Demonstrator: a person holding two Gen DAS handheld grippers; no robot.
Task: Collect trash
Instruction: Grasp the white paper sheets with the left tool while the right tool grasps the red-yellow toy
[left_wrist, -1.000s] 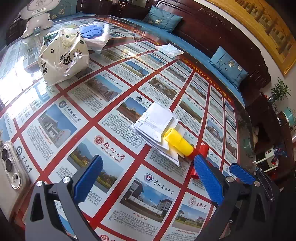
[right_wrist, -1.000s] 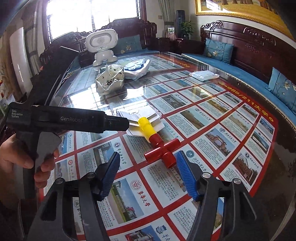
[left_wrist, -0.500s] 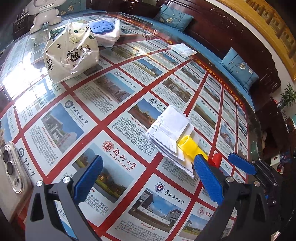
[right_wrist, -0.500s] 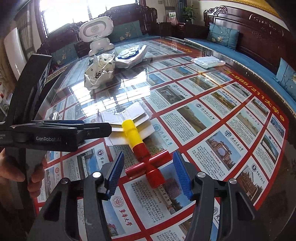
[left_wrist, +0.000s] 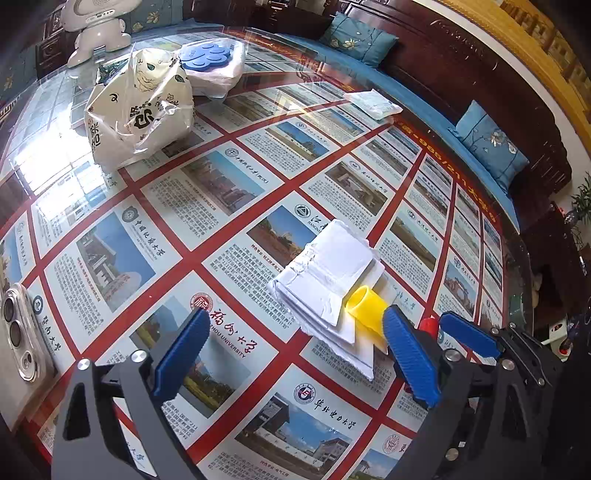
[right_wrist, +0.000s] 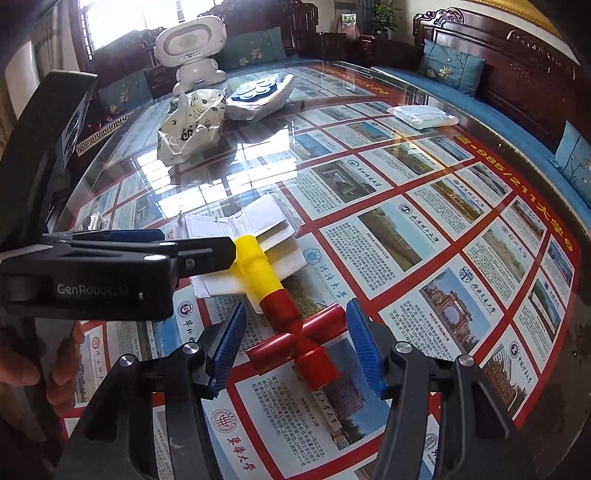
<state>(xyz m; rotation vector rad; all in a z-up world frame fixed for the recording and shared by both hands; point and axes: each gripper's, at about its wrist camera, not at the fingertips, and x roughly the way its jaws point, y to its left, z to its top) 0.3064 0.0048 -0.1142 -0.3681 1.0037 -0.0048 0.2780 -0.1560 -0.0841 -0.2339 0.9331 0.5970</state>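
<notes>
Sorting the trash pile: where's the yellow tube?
The yellow tube lies mid-table in the right wrist view, on the white papers, joined to the red cross piece.

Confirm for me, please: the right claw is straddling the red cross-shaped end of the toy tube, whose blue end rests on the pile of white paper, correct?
Not quite: the end resting on the pile of white paper is yellow, not blue, as the right wrist view shows. The rest stands: the right claw straddles the red cross-shaped end of the toy tube, with its pads not yet pressing on it.

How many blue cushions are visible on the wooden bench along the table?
3 in the right wrist view: one cushion at the far end, one nearer at the right edge, one behind the white robot toy. Others may be hidden.
</notes>
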